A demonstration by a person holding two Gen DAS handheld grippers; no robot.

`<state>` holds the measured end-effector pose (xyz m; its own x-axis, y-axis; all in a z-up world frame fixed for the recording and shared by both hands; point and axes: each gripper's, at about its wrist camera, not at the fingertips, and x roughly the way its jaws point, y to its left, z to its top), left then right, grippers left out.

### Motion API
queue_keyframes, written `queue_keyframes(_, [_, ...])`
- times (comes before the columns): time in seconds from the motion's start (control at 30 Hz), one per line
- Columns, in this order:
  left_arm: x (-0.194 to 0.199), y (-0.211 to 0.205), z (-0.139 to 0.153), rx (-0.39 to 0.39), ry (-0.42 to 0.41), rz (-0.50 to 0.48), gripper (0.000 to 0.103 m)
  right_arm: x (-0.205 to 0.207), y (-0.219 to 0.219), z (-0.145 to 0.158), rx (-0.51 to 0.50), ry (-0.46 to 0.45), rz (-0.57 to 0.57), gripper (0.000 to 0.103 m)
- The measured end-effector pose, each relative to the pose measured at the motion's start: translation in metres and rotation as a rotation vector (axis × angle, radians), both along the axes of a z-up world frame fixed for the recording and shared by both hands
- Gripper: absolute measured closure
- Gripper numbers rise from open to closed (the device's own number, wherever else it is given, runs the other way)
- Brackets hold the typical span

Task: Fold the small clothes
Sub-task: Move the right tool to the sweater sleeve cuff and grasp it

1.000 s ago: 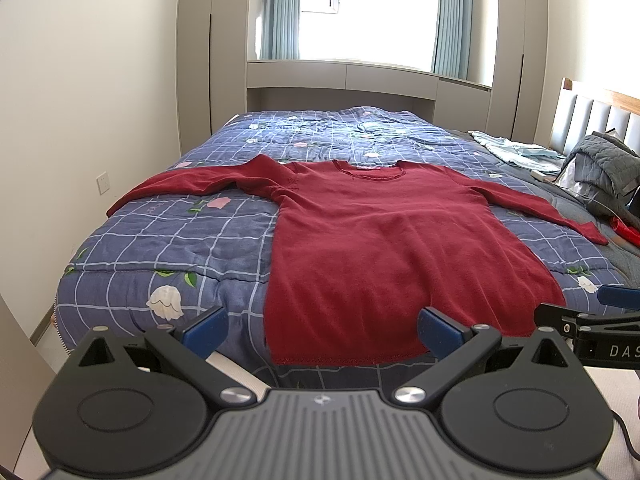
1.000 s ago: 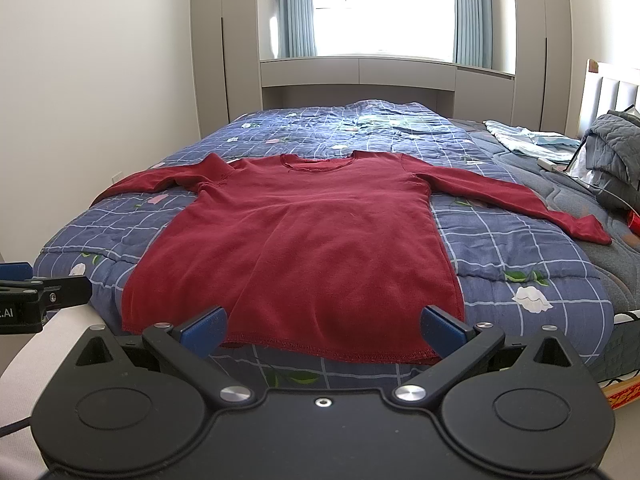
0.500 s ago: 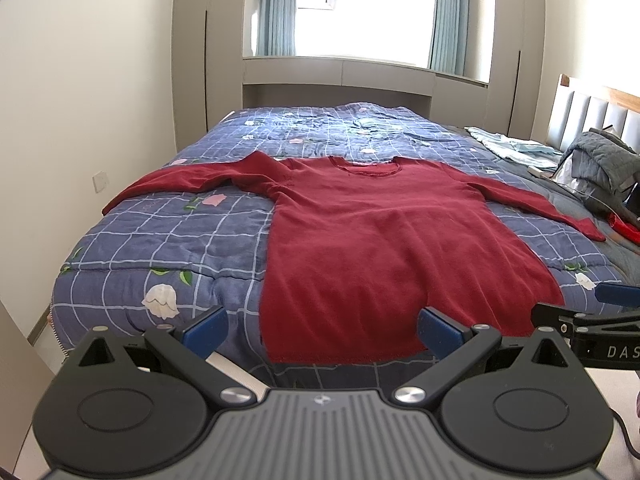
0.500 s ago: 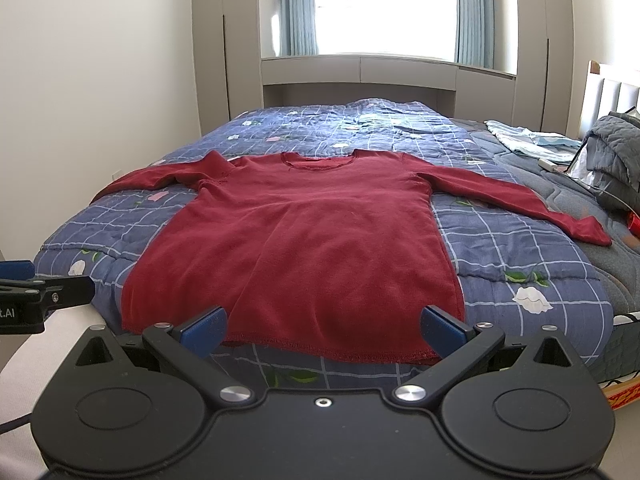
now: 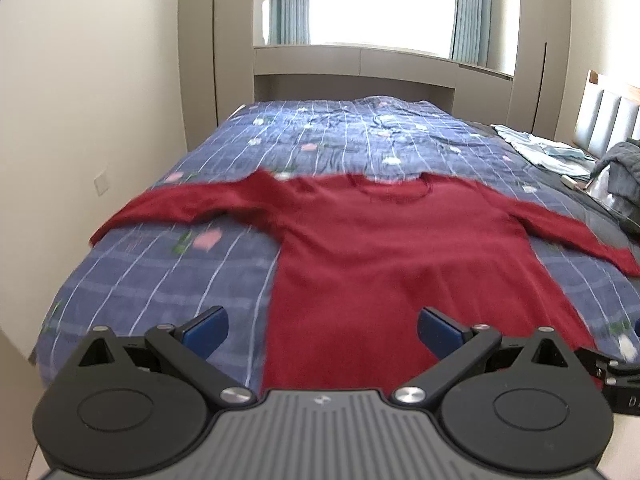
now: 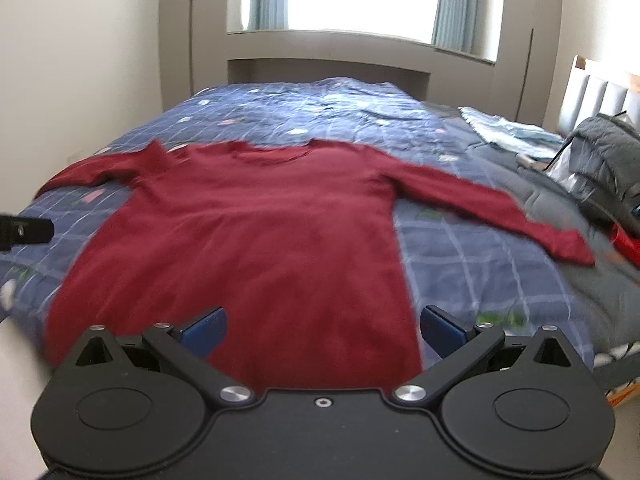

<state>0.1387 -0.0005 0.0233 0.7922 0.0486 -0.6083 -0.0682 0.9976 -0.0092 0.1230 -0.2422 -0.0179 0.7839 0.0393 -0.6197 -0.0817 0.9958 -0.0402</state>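
Moved closer over red sweater (image 5: 384, 264) flat on bed (image 5: 168, 280); left tongs (image 5: 322, 330) and right tongs (image 6: 322, 330) spread wide, gripping nothing.

One red sweater (image 5: 384, 264), one blue quilt (image 5: 168, 276), two curtains (image 5: 288, 0), one grey jacket (image 6: 608, 152).

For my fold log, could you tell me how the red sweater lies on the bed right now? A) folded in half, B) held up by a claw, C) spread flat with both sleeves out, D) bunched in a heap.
C: the red sweater lies flat on the bed, sleeves stretched to either side, both claws open and short of it.
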Motion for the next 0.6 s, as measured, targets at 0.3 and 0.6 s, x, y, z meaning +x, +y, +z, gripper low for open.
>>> queue_keyframes(0.3, [0.118, -0.051, 0.001, 0.056, -0.021, -0.042, 0.0, 0.101, -0.042, -0.012, -0.022, -0.008, -0.085, 0.0])
queue_keyframes(0.6, [0.231, -0.137, -0.031, 0.056, -0.011, -0.183, 0.0, 0.185, -0.117, -0.042, -0.023, -0.015, -0.234, 0.0])
